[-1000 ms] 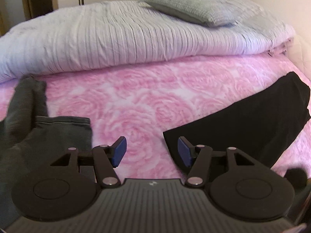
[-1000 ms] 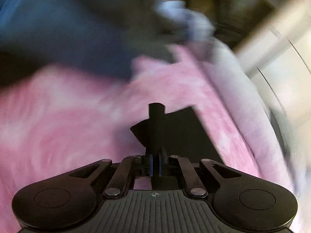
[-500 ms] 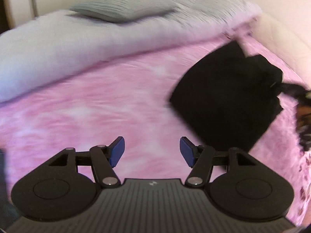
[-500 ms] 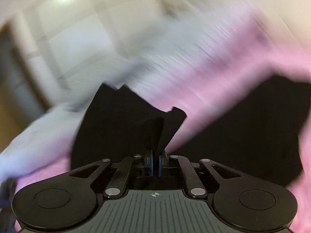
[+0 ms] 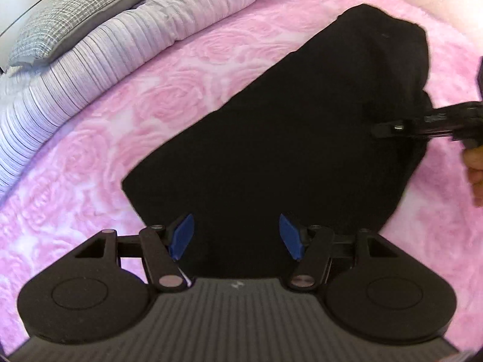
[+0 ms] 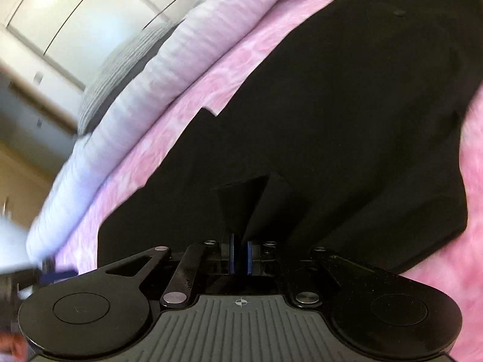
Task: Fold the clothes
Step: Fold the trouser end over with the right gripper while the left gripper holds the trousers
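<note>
The right gripper (image 6: 240, 255) pinches a fold of the black garment (image 5: 286, 126), likely to carry it across. The left gripper (image 5: 235, 236) hovers with jaws apart over the near edge, probably to pin or grab it.

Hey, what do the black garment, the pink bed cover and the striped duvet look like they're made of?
Black garment: looks like a soft, matte woven or knit cloth; it drapes limp and shows no sheen. The exact fibre cannot be told.
Pink bed cover: seems a plush fleece, with a fuzzy surface embossed in a rose pattern.
Striped duvet: probably a light crinkled cotton-like fabric, puffy, with fine ribbed lines.
</note>
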